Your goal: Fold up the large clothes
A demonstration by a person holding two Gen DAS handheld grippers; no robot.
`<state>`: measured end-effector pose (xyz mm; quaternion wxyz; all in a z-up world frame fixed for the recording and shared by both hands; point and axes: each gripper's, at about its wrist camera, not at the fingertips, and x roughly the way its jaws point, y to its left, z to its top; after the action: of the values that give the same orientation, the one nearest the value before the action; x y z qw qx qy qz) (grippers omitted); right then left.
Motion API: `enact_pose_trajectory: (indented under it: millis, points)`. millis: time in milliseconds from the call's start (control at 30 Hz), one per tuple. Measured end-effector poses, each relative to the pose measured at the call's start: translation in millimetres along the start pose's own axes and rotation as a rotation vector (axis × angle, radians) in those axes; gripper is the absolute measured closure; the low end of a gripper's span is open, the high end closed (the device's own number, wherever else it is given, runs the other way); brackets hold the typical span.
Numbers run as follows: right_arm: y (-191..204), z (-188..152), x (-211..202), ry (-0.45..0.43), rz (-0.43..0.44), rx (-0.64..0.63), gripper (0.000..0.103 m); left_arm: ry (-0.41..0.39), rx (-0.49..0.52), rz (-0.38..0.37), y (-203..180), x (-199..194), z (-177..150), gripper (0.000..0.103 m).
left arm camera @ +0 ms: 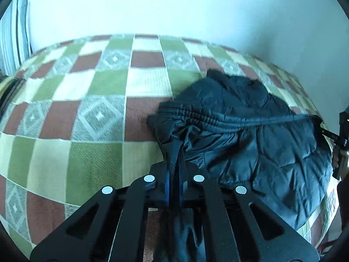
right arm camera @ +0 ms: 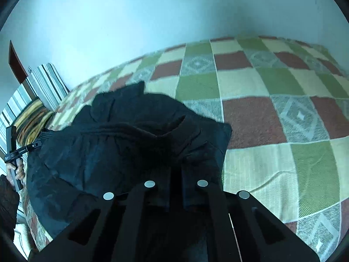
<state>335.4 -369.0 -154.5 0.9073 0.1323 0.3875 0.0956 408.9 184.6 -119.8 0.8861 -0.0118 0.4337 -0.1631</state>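
A dark quilted jacket (left arm camera: pixel 257 135) lies bunched on the checked bed cover, its ribbed hem stretched across it. My left gripper (left arm camera: pixel 175 152) is shut on the jacket's near left corner. My right gripper (left arm camera: pixel 320 128) shows at the right edge of the left wrist view, pinching the other end of the hem. In the right wrist view the jacket (right arm camera: pixel 122 144) fills the left middle, and my right gripper (right arm camera: pixel 175 174) is shut on its fabric. The left gripper (right arm camera: pixel 39 144) appears at the far left, holding the hem.
The bed cover (left arm camera: pixel 104 118) has green, red, cream and grey squares and spreads wide to the left, and to the right in the right wrist view (right arm camera: pixel 283 118). A pale wall stands behind. Striped pillows (right arm camera: pixel 41 87) lie at the bed's end.
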Motion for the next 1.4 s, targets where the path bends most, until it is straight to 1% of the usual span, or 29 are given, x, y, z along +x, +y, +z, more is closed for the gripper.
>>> enact_pose_trajectory:
  millis: [67,167,267,367,433,500,600,700,800,933,1067,1167,1233,1267,1300,1333,1367,1400]
  points:
    - [3,4,-11,-0.035,0.003,-0.004,0.097,-0.041,0.0,0.009,-4,-12,6,0.098]
    - [9,19,-24,-0.091,0.001,-0.008,0.097,-0.089,0.008,0.029,-10,-23,20,0.098]
    - [11,40,-26,-0.132,-0.011,-0.002,0.097,-0.121,0.011,0.052,-14,-24,40,0.098]
    - [6,64,-16,-0.158,-0.028,0.027,0.097,-0.131,0.001,0.084,-15,-12,62,0.098]
    - [2,80,-3,-0.161,-0.043,0.047,0.098,-0.131,-0.011,0.116,-14,3,79,0.098]
    - [-2,94,13,-0.153,-0.063,0.067,0.098,-0.127,-0.021,0.138,-13,16,90,0.098]
    - [-8,111,46,-0.113,-0.11,0.086,0.098,-0.099,-0.053,0.172,-9,50,107,0.099]
    - [-14,115,81,-0.052,-0.152,0.093,0.098,-0.052,-0.067,0.211,-3,80,110,0.099]
    - [-24,112,111,0.004,-0.184,0.099,0.098,0.007,-0.049,0.271,1,115,104,0.098]
    - [-40,102,142,0.061,-0.201,0.126,0.098,0.036,-0.026,0.298,2,142,94,0.098]
    - [-45,95,155,0.08,-0.204,0.127,0.098,0.054,-0.023,0.305,2,161,86,0.098]
    - [-46,95,156,0.083,-0.197,0.137,0.098,0.057,-0.027,0.312,3,168,84,0.096]
    - [-44,96,155,0.086,-0.202,0.134,0.098,0.061,-0.02,0.321,1,167,84,0.092]
    - [-42,96,153,0.083,-0.203,0.13,0.095,0.059,-0.02,0.33,1,165,85,0.089]
    - [-41,97,151,0.082,-0.205,0.129,0.094,0.056,-0.028,0.341,1,161,85,0.084]
    - [-40,98,148,0.083,-0.212,0.131,0.09,0.053,-0.038,0.347,1,157,86,0.077]
    - [-38,99,142,0.08,-0.226,0.138,0.087,0.048,-0.05,0.354,2,150,86,0.074]
    - [-36,100,138,0.072,-0.234,0.147,0.082,0.041,-0.059,0.357,3,144,86,0.07]
